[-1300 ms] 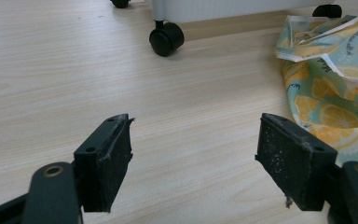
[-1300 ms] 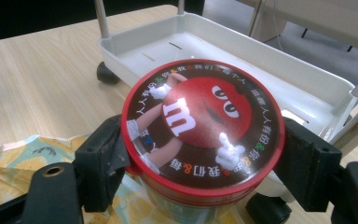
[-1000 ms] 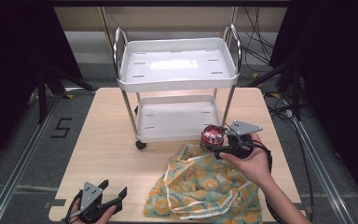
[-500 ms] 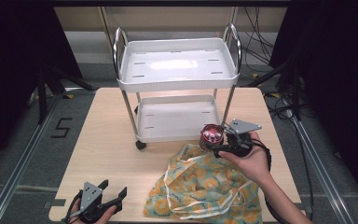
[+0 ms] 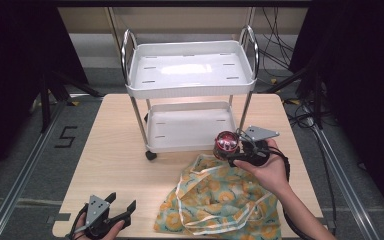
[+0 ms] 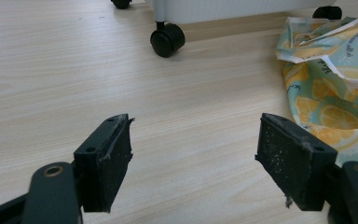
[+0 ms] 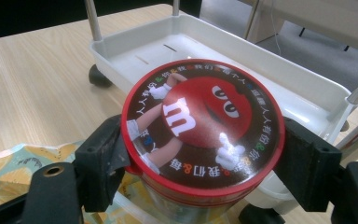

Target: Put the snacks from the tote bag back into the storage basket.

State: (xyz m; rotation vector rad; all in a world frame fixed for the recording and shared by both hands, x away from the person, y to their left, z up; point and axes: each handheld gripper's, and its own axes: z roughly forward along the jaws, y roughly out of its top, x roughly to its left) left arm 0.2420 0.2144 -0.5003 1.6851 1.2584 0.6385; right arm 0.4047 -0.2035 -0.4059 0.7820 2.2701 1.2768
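Pale wood tabletop [image 5: 115, 150] carries everything: the right gripper [image 7: 200, 163] has its two jaws clamped on one red-lidded candy tub [image 7: 203, 123], its lid showing a red cartoon figure with a white "m", held above one lemon-print cloth bag [image 5: 220, 202]. Just behind stands one white two-shelf cart [image 5: 190, 85], both shelves bare. The left gripper [image 6: 193, 158] rests near the table's front edge, jaws spread wide and holding nothing.

Bare table [image 5: 115, 150] left; trolley [image 5: 190, 95] behind, lemon-print bag [image 5: 220, 200] at front right.

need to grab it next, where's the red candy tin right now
In the high view the red candy tin is clamped in the right tool, held above the patterned bag, just in front of the white cart's lower shelf.
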